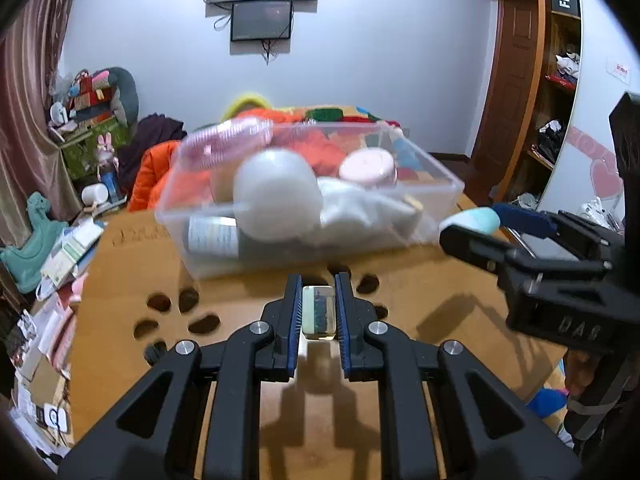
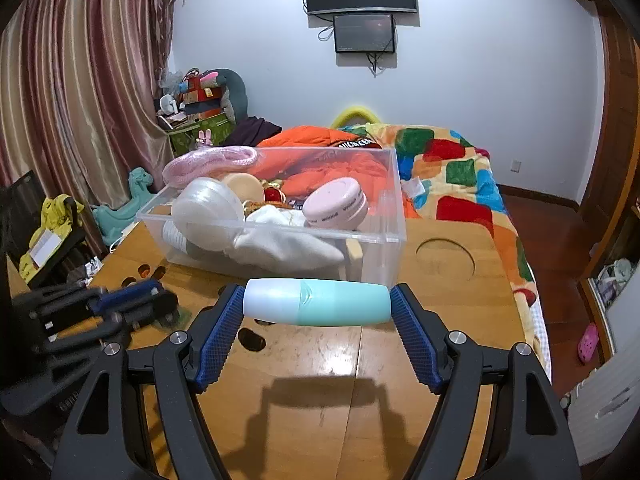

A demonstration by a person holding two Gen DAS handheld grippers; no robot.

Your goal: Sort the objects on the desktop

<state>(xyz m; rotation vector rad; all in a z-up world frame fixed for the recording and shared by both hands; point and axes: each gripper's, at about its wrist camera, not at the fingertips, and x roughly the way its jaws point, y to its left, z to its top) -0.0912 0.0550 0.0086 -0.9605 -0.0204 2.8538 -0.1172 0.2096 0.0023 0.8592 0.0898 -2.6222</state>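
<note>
My left gripper (image 1: 318,312) is shut on a small clear, pale yellow block (image 1: 319,311) and holds it above the wooden table (image 1: 440,296), just in front of the clear plastic bin (image 1: 436,208). My right gripper (image 2: 316,304) is shut on a white and teal bottle (image 2: 316,302), held crosswise by its ends, also in front of the bin (image 2: 384,248). The bin holds a pink round jar (image 2: 336,204), a white dome-shaped thing (image 2: 208,208), white cloth (image 2: 288,244) and a pink coiled thing (image 2: 212,162). The right gripper shows at the right of the left wrist view (image 1: 520,236); the left gripper shows at the left of the right wrist view (image 2: 136,300).
The table has paw-shaped cut-out holes (image 1: 176,312) at the left and a round recess (image 2: 444,260) at the right. A bed with a colourful blanket (image 2: 460,176) lies behind the table. Clutter and boxes (image 1: 64,256) crowd the left edge. Shelves (image 1: 560,92) stand at the right.
</note>
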